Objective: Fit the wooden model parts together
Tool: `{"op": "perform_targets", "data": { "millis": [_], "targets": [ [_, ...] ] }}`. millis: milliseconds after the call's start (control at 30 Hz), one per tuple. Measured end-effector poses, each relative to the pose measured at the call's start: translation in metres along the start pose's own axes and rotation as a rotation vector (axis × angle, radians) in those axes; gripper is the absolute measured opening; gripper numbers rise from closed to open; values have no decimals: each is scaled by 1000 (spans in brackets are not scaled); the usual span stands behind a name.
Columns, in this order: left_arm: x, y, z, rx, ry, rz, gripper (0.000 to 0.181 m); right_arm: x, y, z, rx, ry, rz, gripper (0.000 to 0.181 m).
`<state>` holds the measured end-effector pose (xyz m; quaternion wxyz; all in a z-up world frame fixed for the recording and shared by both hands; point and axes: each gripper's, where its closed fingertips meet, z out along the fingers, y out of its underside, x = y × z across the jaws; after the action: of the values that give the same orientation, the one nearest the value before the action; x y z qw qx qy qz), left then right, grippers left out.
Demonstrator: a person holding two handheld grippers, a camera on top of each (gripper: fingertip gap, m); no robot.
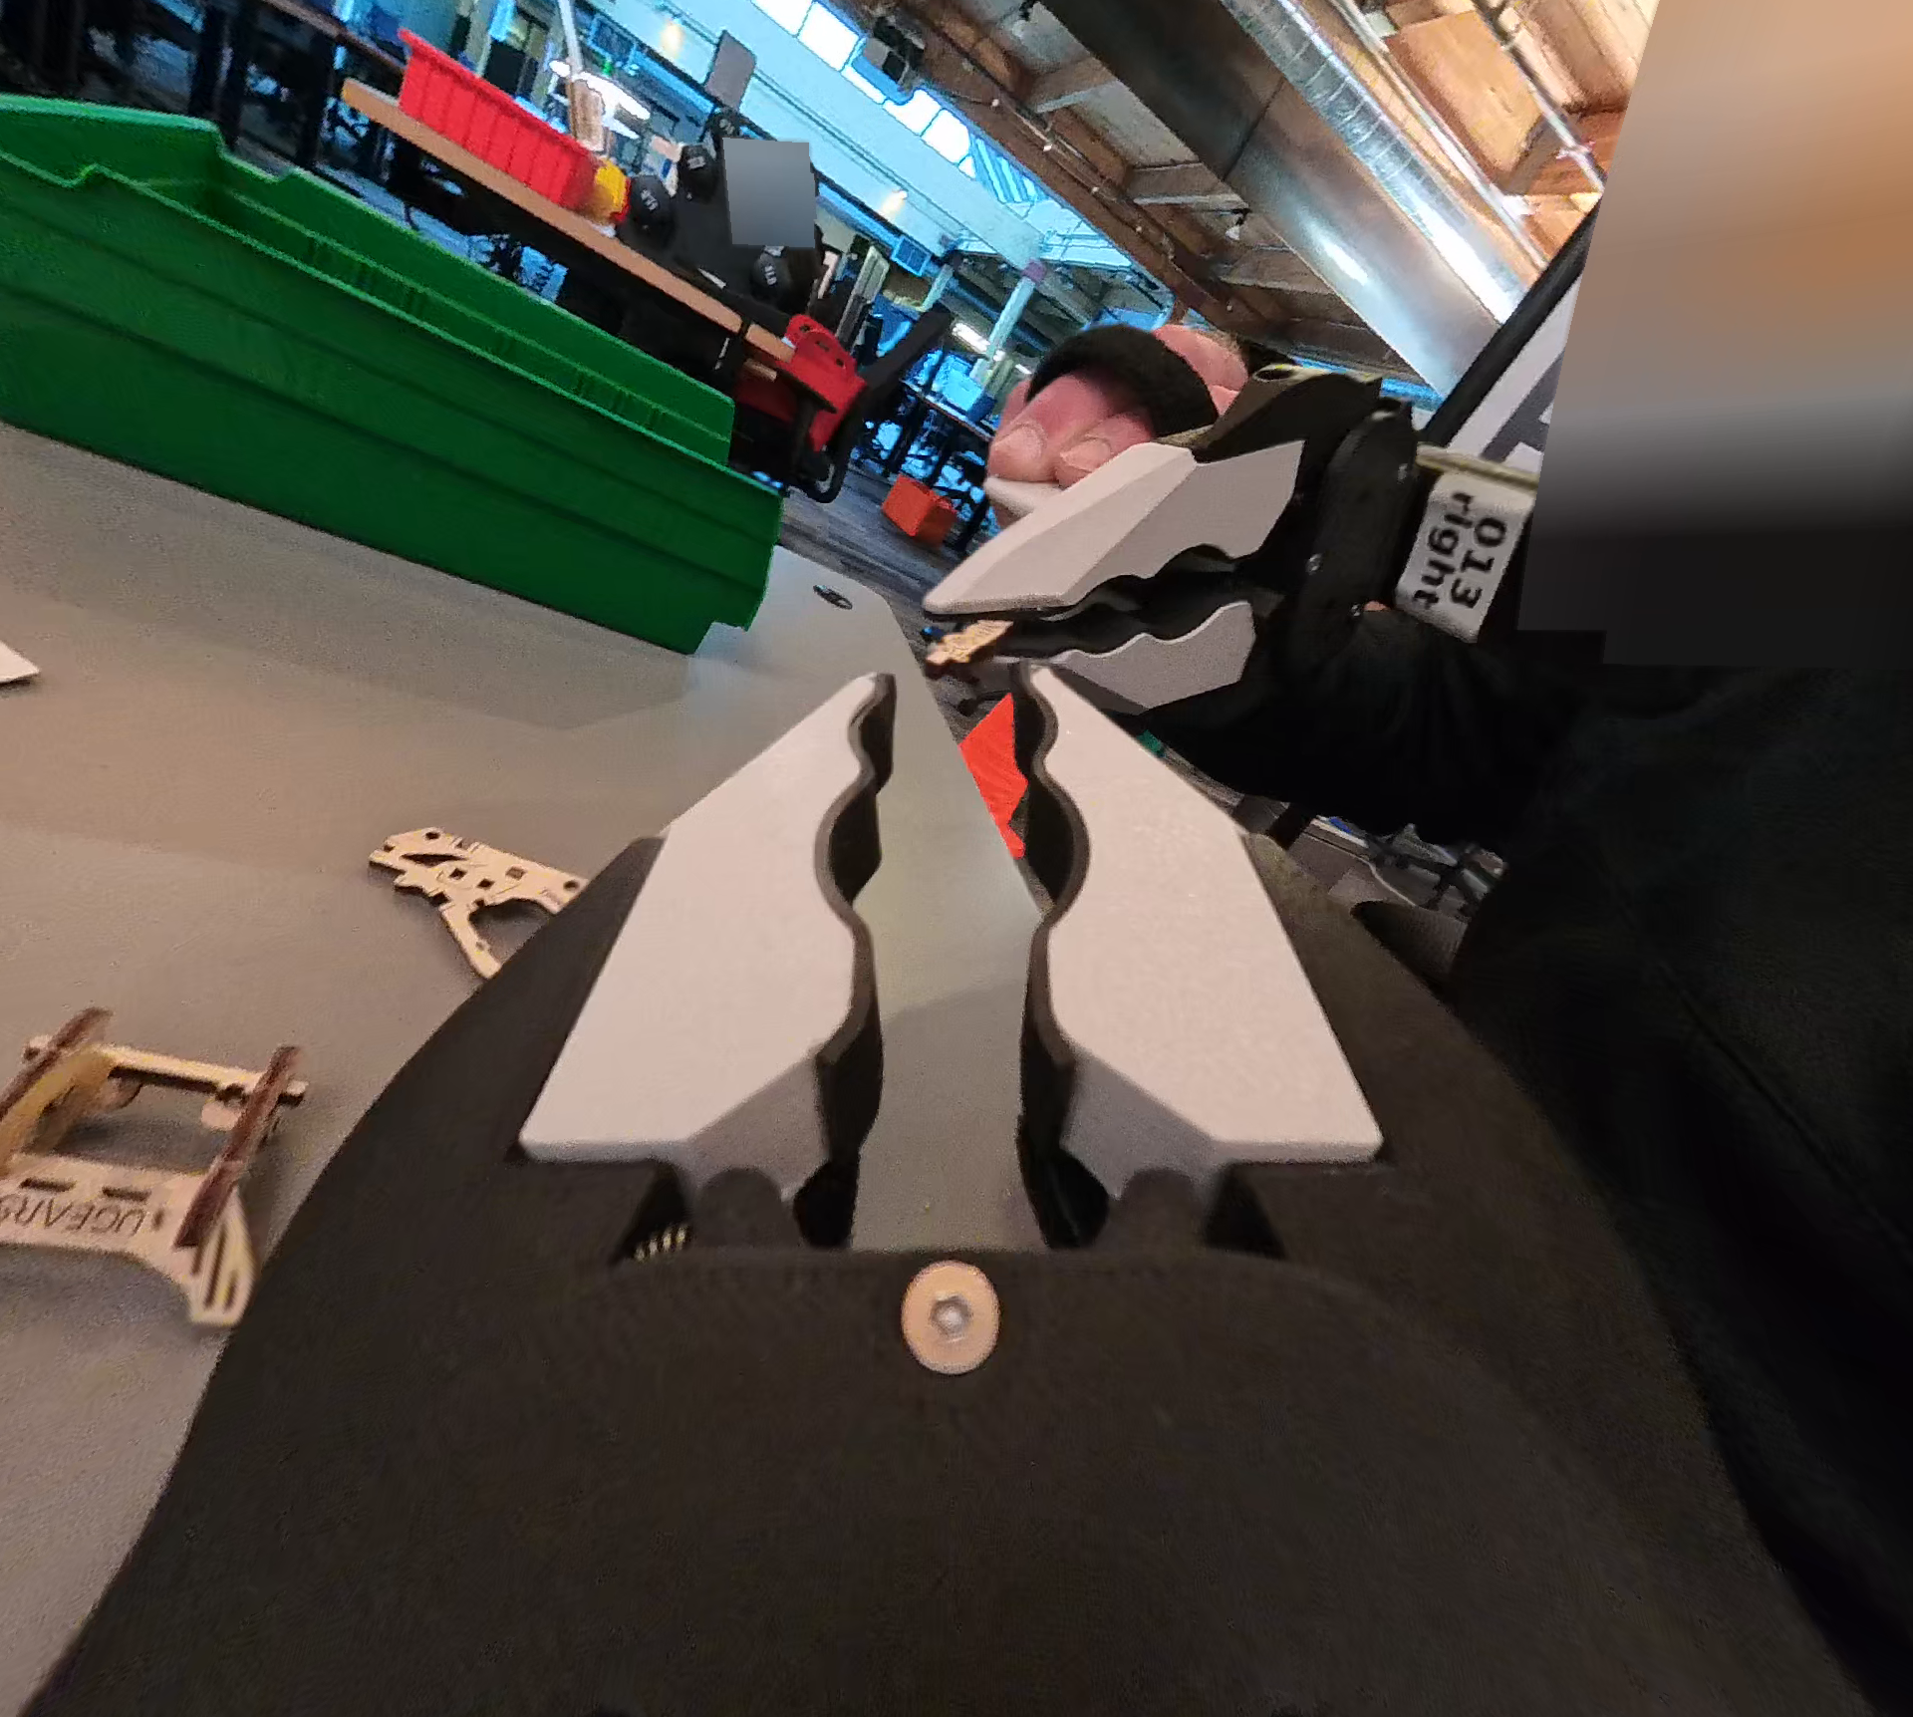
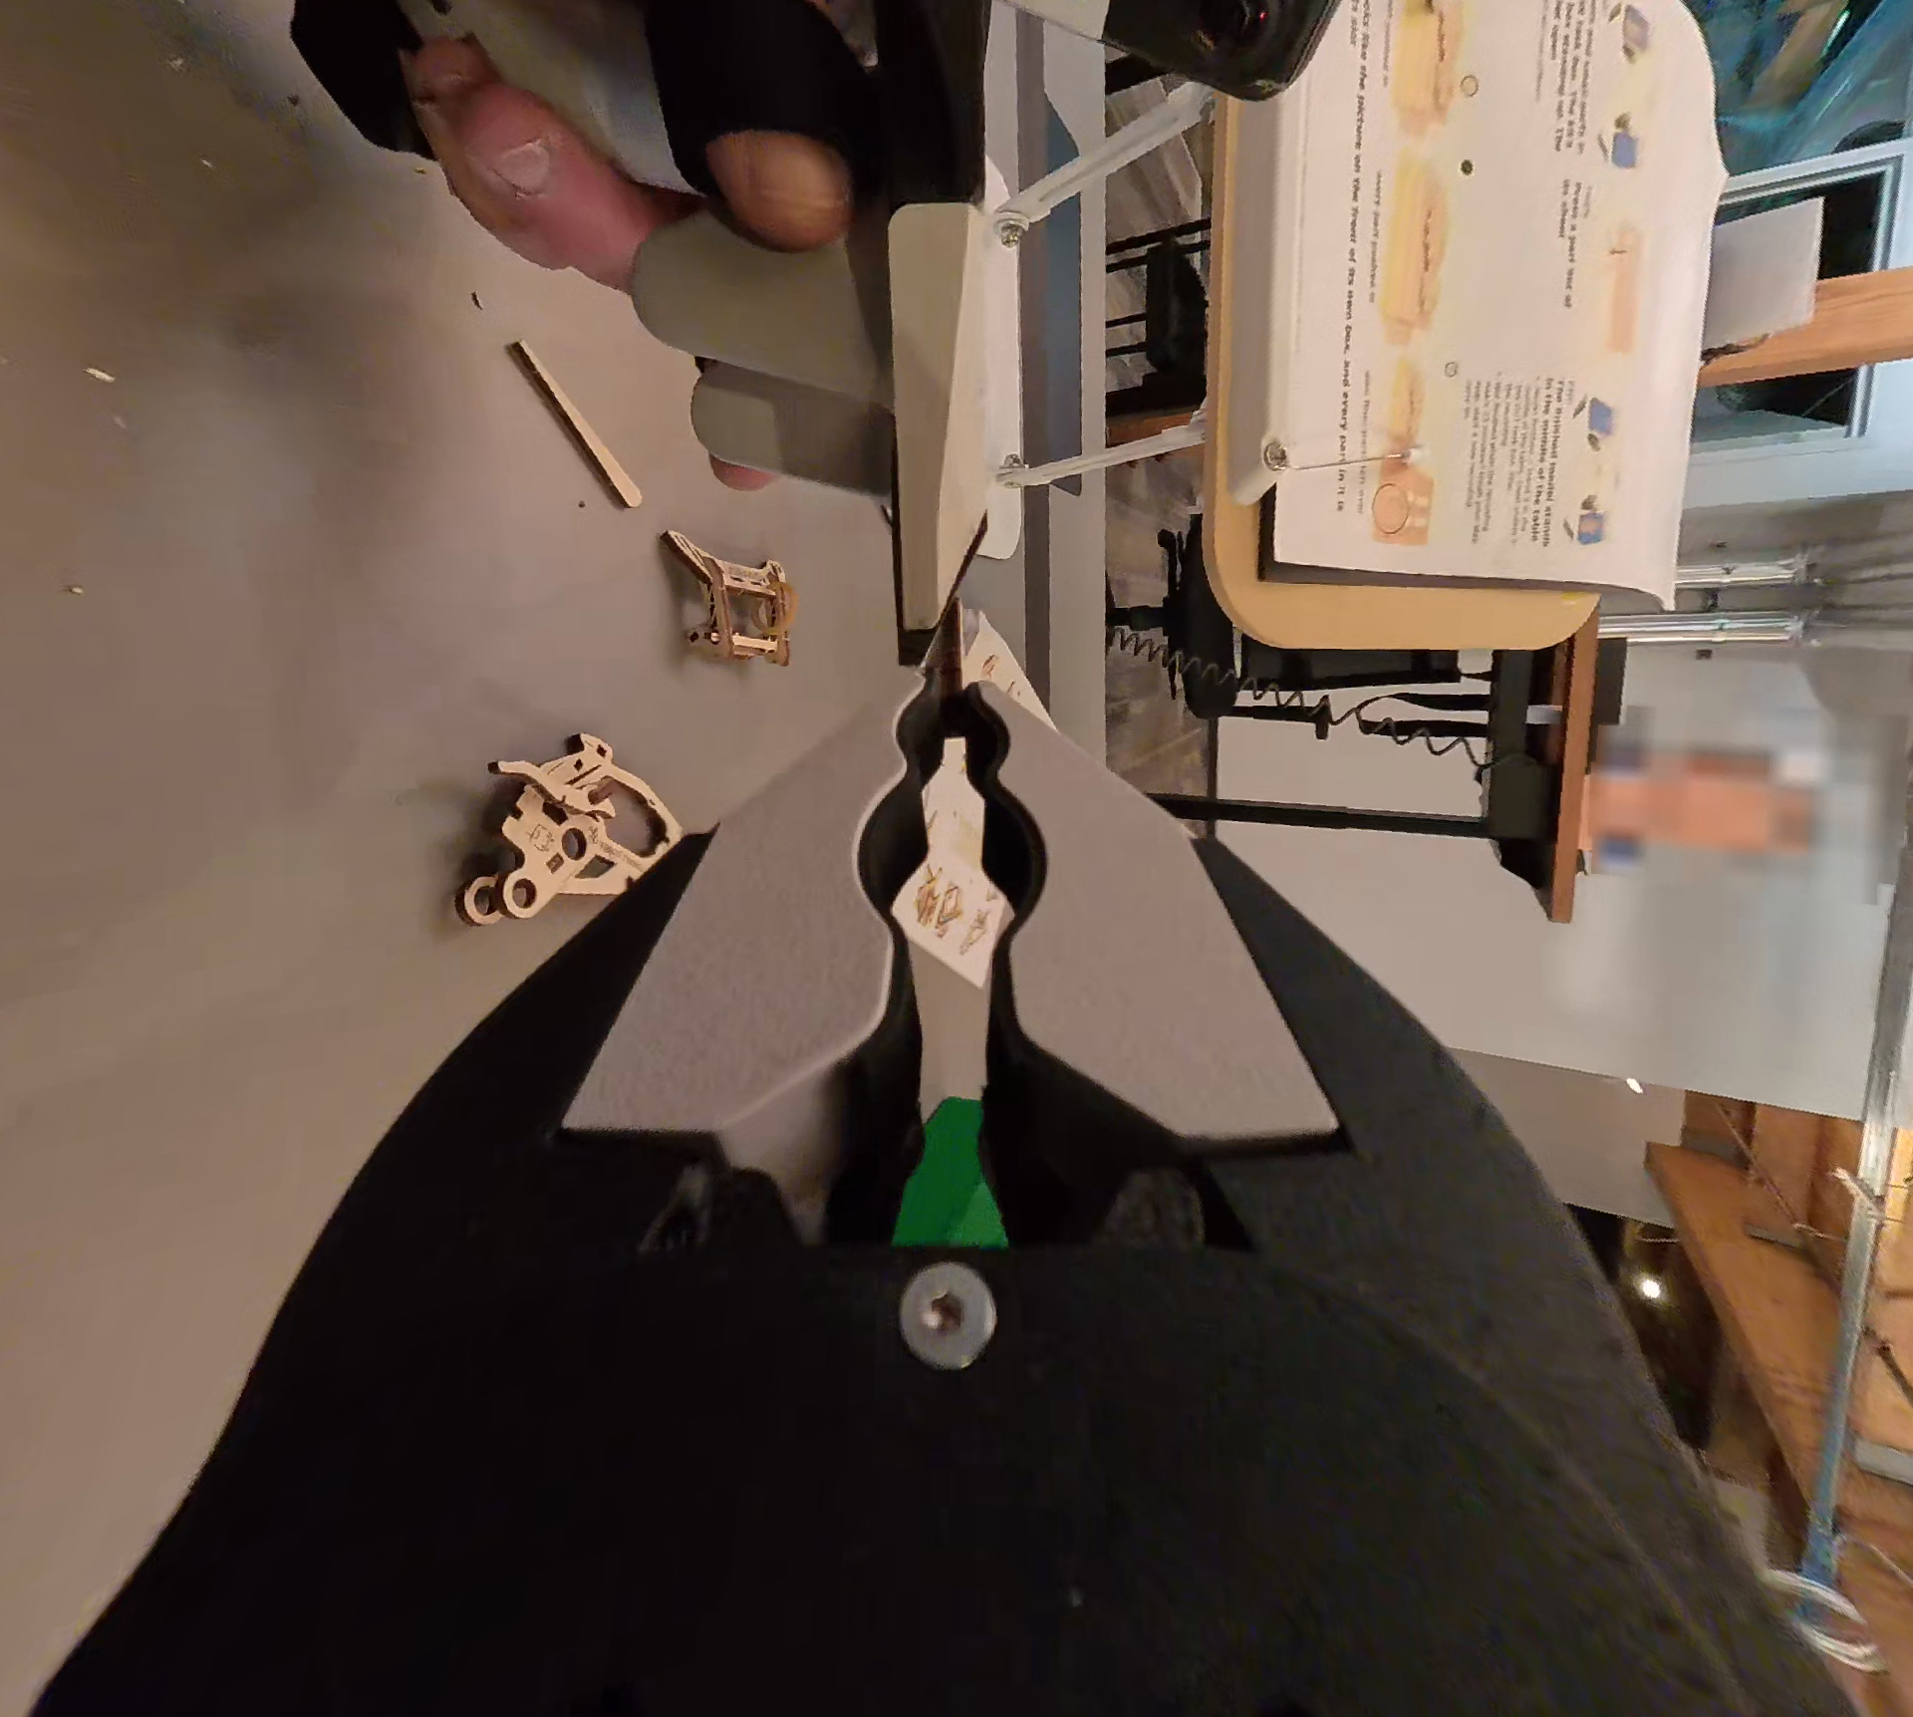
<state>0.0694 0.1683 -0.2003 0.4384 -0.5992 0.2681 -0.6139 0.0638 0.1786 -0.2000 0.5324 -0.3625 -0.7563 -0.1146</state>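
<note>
My left gripper point(image 1: 954, 694) is open and empty, low over the grey table point(image 1: 259, 736). Just beyond its tips, my right gripper point(image 1: 958, 627) is shut on a small flat wooden part point(image 1: 968, 640), held in the air. In the right wrist view the right gripper point(image 2: 944, 699) pinches that part point(image 2: 947, 651) edge-on, with the left gripper point(image 2: 926, 611) right above it. A flat wooden frame piece point(image 1: 476, 880) point(image 2: 569, 839) and a partly built wooden sub-assembly point(image 1: 124, 1150) point(image 2: 740, 601) lie on the table to the left.
Stacked green bins point(image 1: 362, 383) stand at the table's far left. A thin wooden stick point(image 2: 575, 425) lies on the table. An instruction sheet on a board point(image 2: 1449, 270) stands past the table edge. A small printed paper point(image 2: 952, 912) lies under my right fingers. Only a small space, under 4 cm, lies between the two pairs of fingers. The thin wooden stick point(image 2: 575, 425) is about equally far from each gripper, around 15 centimetres.
</note>
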Motion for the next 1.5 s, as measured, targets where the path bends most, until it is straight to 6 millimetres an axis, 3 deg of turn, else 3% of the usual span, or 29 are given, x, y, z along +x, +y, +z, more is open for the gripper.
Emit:
{"op": "perform_targets", "data": {
  "millis": [167, 300, 433, 633, 700, 900, 1100, 1200, 1300, 1367, 1500],
  "targets": [
    [7, -3, 0, 30, 53, -15, 9, -4, -5, -2, 17, -23, -37, 0],
    [10, -2, 1, 16, 34, 64, 5, -5, -3, -1, 26, -72, 73, 2],
    [12, -8, 0, 41, -25, 200, 5, -7, -1, -7, 78, -231, 479, 17],
    [19, -12, 2, 9, -167, 522, 5, -8, -6, -16, 258, -557, 1337, 15],
    [23, -11, 5, -13, -211, 638, 4, -2, -12, -23, 390, -650, 1549, 3],
    [30, -9, 8, -51, -248, 783, 4, 3, -22, -35, 585, -848, 1809, 15],
    [25, -2, 11, -101, -279, 825, 5, 2, -18, -29, 574, -821, 1844, 1],
    [-2, 13, 9, -214, -360, 761, 11, -14, -1, -13, 377, -730, 1729, 1],
    [-34, 46, 2, -419, -428, 599, 26, -38, 31, 8, 90, -654, 1535, 1],
    [-39, 70, 1, -519, -403, 505, 31, -49, 47, 21, -48, -645, 1436, 1],
    [-37, 94, 3, -617, -413, 529, 34, -67, 60, 43, -232, -713, 1268, 1]
  ]
}}
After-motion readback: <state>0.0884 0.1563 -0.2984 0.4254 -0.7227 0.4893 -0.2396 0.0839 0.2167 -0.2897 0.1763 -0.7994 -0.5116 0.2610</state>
